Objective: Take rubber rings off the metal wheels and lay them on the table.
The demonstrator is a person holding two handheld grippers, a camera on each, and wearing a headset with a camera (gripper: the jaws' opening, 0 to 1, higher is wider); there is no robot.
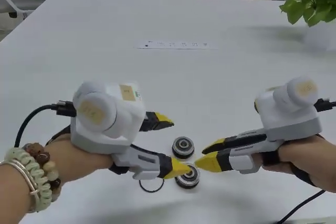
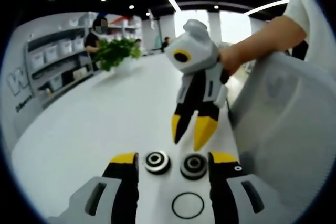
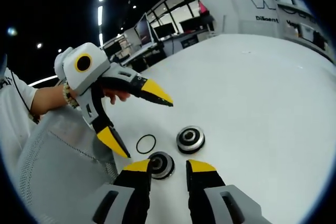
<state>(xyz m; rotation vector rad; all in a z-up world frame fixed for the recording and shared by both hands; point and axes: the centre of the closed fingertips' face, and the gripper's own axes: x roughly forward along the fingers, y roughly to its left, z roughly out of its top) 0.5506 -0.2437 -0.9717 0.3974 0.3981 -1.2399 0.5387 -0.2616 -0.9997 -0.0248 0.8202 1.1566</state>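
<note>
My left tool (image 3: 146, 128) is wide apart, my right tool (image 2: 187, 141) a little. Far wheel (image 1: 183, 147), near wheel (image 1: 187, 177) and ring (image 2: 188, 193) lie by the table's (image 1: 157, 14) front edge.

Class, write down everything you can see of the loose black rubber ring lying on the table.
The rubber ring is a thin black hoop, round and unbroken, with the look of soft rubber. It lies flat on the white table, off any wheel, and bare tabletop shows through it. It sits close to a dark metal wheel but apart from it. In the left gripper view it lies between the open jaws of the left gripper. Nothing but the table seems to touch it.
</note>
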